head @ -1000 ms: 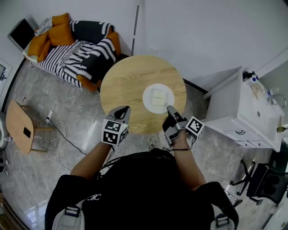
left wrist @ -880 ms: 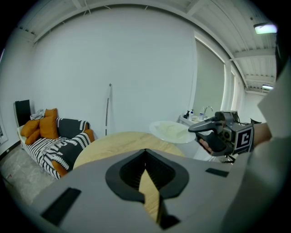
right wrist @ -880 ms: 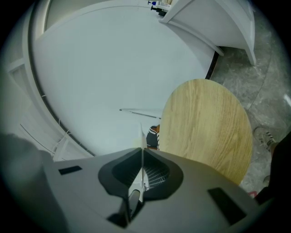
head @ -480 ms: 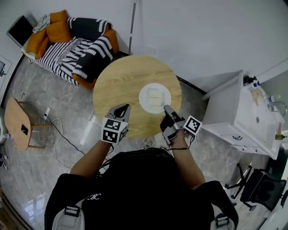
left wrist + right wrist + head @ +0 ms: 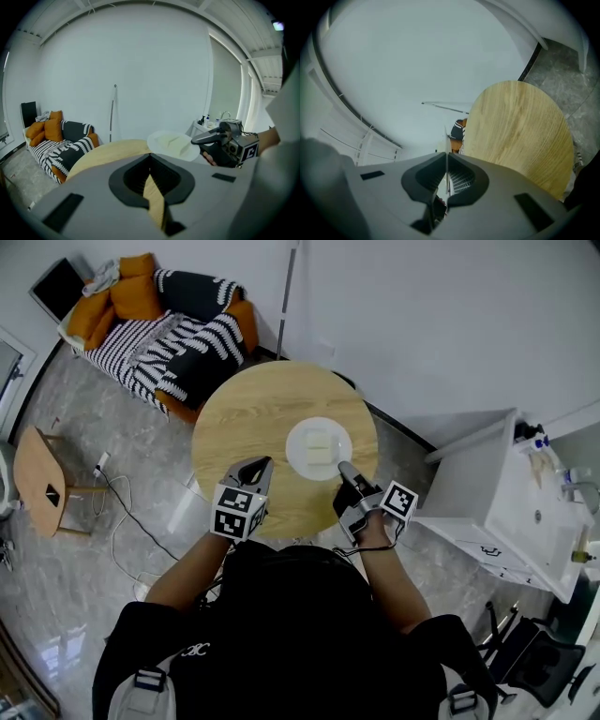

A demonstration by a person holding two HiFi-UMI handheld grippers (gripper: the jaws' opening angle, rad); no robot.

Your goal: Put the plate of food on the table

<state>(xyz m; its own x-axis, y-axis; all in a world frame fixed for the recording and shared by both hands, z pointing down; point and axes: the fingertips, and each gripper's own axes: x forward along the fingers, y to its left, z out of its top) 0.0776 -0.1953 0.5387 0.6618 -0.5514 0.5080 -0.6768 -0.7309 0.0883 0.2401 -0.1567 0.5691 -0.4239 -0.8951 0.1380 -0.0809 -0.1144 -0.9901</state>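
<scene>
Since a second ago the plate point(image 5: 299, 440) is sitting slightly further left in the head view, and the sofa and cabinet are shifting with it, so mostly the head is turning. The table point(image 5: 248, 418) is lying under the plate, which is over its right half; whether it is touching the wood I cannot tell. The right gripper point(image 5: 345, 468) is clenching the plate's near rim, seen edge-on between its jaws. The left gripper point(image 5: 260, 465) is waiting at the near edge, jaws together on nothing. The food point(image 5: 322, 448) is lying mid-plate. Lowering level should be keeping it from sliding before letting go.
</scene>
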